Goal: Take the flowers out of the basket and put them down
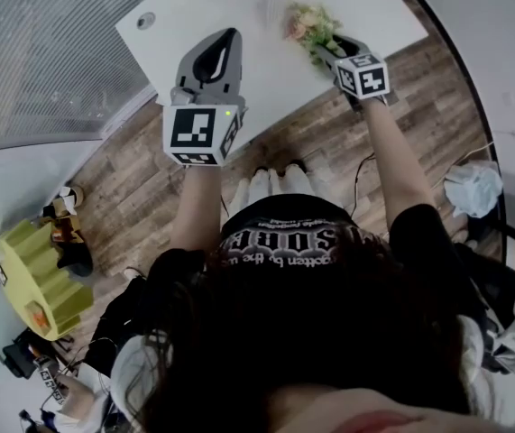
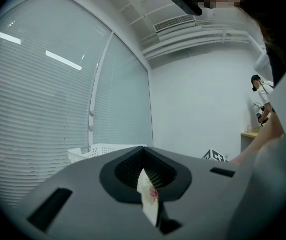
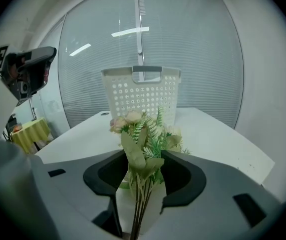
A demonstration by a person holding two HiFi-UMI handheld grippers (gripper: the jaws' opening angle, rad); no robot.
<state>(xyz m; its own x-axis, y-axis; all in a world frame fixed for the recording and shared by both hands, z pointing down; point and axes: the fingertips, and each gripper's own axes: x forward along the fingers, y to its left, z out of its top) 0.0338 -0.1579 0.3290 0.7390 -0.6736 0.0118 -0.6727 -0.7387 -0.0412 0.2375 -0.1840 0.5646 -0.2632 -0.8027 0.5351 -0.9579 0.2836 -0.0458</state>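
Releasing flowers (image 3: 143, 134) onto table (image 3: 218, 134), clear of basket (image 3: 141, 91) at upper centre: right gripper (image 3: 141, 171) jaws parted, stems (image 3: 138, 209) loose between them; left gripper (image 1: 221, 48) closed on pale scrap (image 2: 149, 196); next move likely needs a clean straight withdrawal.

Only print: white lettering on the person's black shirt (image 1: 286, 238), seen upside down, illegible. Two marker cubes (image 1: 201, 133) (image 1: 365, 75): square patterns, no text.
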